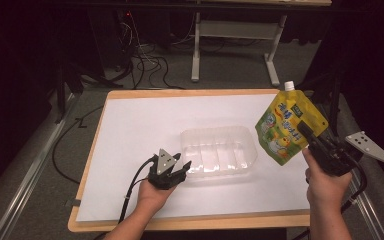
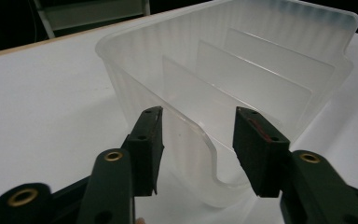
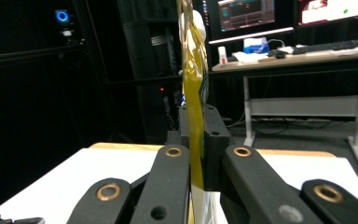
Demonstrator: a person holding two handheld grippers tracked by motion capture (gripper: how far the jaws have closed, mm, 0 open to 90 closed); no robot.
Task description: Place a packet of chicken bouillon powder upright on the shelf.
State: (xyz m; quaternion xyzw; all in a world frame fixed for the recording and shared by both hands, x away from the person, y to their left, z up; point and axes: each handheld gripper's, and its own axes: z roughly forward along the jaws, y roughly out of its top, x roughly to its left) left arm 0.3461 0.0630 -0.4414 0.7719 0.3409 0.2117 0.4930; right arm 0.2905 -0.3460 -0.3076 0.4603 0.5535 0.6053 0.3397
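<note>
A clear plastic tray [image 1: 245, 134] with thin dividers lies in the middle of the white table top. My left gripper [image 1: 180, 167] is open at the tray's near left corner, and in the left gripper view the tray's rim [image 2: 205, 135] passes between the two jaws without being clamped. My right gripper [image 1: 304, 131] is shut on a yellow-green spouted pouch [image 1: 285, 125], held in the air to the right of the tray with its white cap up. In the right gripper view the pouch [image 3: 195, 93] stands edge-on between the jaws.
The white sheet [image 1: 130, 150] covers a wooden table [image 1: 180, 222]. Behind it are a desk frame [image 1: 230, 35] and loose cables [image 1: 150, 62] on the floor. A desk with monitors [image 3: 247, 14] shows in the right gripper view.
</note>
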